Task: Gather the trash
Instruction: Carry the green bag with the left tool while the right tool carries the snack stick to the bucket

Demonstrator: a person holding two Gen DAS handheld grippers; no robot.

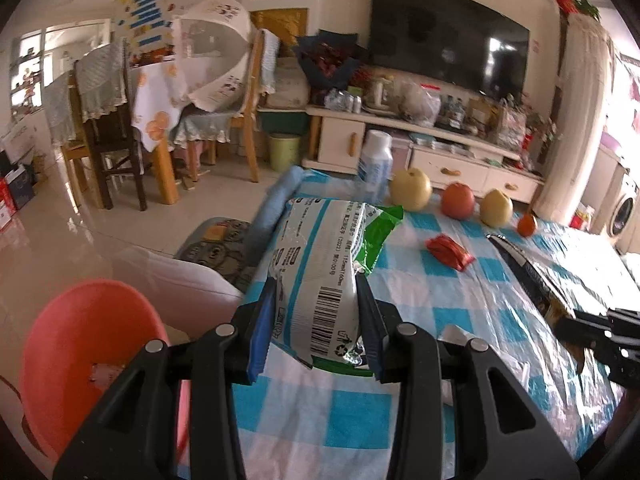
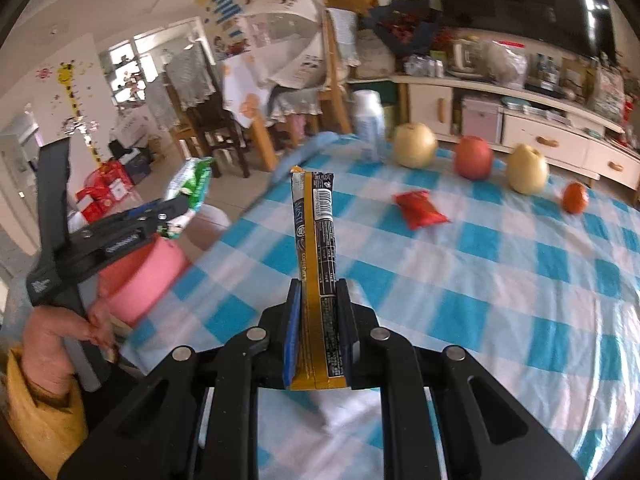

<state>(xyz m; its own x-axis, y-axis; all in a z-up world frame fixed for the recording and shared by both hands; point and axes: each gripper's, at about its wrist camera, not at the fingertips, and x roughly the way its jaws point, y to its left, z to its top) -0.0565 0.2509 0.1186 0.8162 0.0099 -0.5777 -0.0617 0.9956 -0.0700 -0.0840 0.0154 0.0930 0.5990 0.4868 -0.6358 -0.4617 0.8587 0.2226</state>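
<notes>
My left gripper [image 1: 316, 280] is clamped on a silver-white and green wrapper [image 1: 320, 264], its blue pads pressing both sides of the crinkled pack just above the barcode. The pack is held up off the checked tablecloth [image 1: 460, 300], near the table's left edge. Below and to the left of it I see a pink bin [image 1: 88, 344] on the floor, with a white cushion [image 1: 180, 276] just behind it.

My right gripper [image 2: 319, 284] is pinched nearly closed on a narrow gold and black sachet [image 2: 316, 236], which stands upright between the pads, clear of the cloth. In the right wrist view the person's hand [image 2: 52, 344], in a yellow sleeve [image 2: 36, 412], grips the left tool's handle at the far left.

A red packet [image 2: 420, 208] lies loose on the cloth toward the far side. Beyond it, a row runs along the far edge: a white bottle [image 2: 370, 124], a yellow pear [image 2: 414, 144], a red apple [image 2: 473, 158], a second pear [image 2: 527, 168] and a small orange [image 2: 576, 198].
</notes>
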